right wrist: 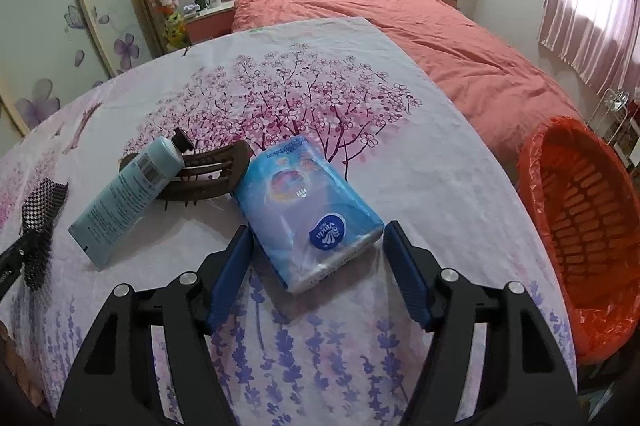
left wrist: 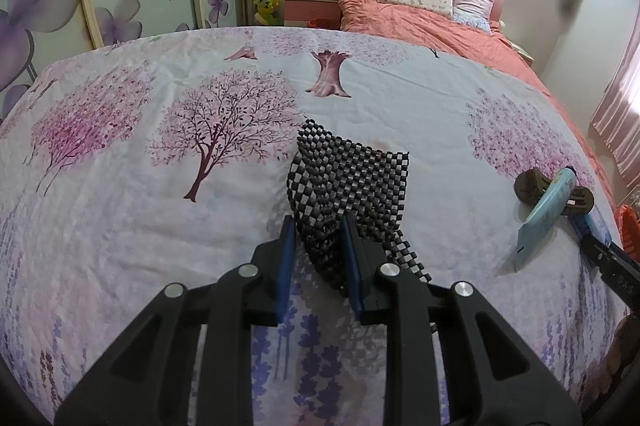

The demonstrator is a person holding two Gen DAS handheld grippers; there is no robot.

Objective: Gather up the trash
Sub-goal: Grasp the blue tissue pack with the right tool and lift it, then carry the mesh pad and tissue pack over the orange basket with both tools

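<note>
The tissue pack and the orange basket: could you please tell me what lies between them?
Nothing but bare floral cloth. In the right wrist view the tissue pack lies on it, and the orange basket stands past the cloth's right edge.

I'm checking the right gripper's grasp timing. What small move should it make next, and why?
Probably close the right gripper: its pads flank the tissue pack with slim gaps either side, so nothing is gripped yet. The orange-lined bin waits to its right. The left gripper already pinches the black mesh mat.
</note>
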